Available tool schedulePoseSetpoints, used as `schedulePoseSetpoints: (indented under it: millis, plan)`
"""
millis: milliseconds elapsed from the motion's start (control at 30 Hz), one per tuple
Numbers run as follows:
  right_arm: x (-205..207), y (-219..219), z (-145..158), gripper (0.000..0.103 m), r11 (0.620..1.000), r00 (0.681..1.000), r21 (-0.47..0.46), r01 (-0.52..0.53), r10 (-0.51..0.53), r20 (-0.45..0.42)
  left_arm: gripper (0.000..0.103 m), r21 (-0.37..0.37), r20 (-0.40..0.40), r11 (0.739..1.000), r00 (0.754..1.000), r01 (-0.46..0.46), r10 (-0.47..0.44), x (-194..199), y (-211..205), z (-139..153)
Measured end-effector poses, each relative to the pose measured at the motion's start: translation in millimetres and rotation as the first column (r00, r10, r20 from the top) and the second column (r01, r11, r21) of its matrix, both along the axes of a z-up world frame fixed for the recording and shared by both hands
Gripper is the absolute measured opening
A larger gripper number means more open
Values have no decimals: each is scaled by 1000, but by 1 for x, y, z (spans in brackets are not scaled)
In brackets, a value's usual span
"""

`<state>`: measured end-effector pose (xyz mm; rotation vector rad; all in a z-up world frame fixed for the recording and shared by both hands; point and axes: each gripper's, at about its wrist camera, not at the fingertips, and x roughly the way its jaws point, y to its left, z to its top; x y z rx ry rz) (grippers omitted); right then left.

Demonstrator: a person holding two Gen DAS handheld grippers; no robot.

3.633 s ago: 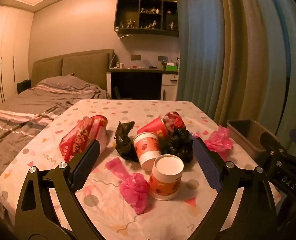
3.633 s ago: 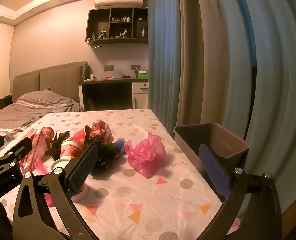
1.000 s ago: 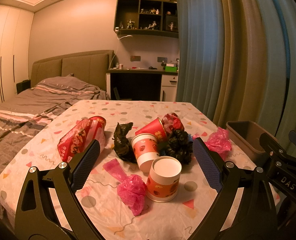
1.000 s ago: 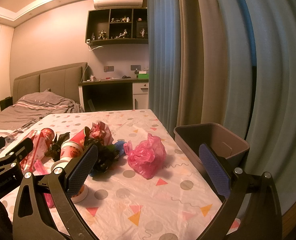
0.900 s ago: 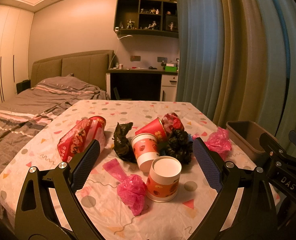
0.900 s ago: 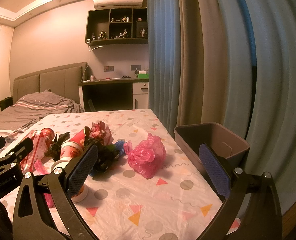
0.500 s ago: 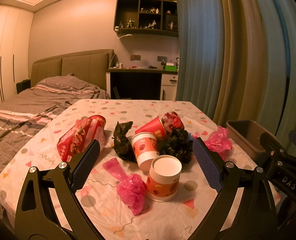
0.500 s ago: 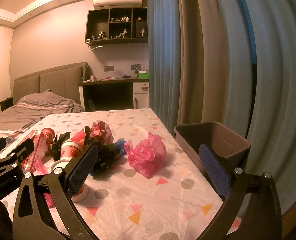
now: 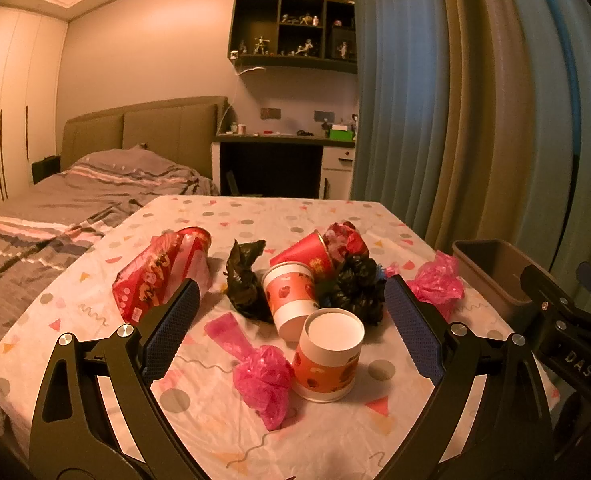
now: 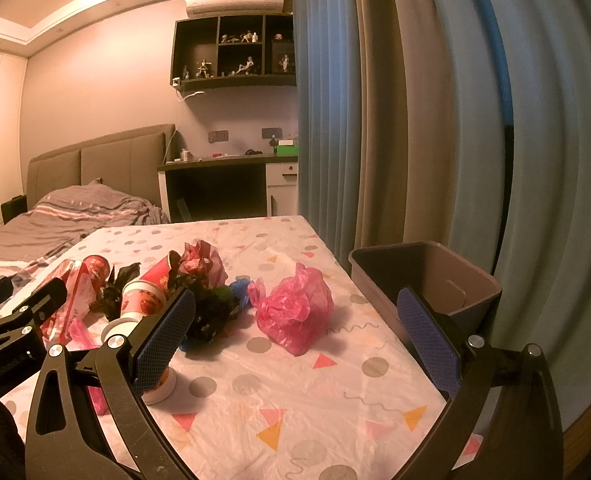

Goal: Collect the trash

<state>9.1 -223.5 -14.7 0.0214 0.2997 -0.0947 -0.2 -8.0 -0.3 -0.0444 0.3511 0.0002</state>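
Both the left claw and the right claw, marked "DAS", hung spread and empty near the upturned paper cup.

Bed, desk, wall shelf, curtains.

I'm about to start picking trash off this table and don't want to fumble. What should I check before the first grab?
1. Left gripper open, nothing held: ok.
2. Right gripper open, nothing held: ok.
3. Bin at the table's right edge, mouth open: ok.
4. Pink bag nearest the bin lies apart from the pile: ok.
5. Near cup stands alone: not ok, a pink bag touches it.
6. Bin has room: cannot tell, its bottom is hidden.
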Motion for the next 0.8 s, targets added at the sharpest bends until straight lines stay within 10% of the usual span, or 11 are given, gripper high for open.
schedulePoseSetpoints:
  millis: [800]
  plan:
    - [23, 17, -25, 95, 996, 995, 16, -85, 85, -47, 82, -55, -93, 998, 996, -10, 4, 14, 58, -57]
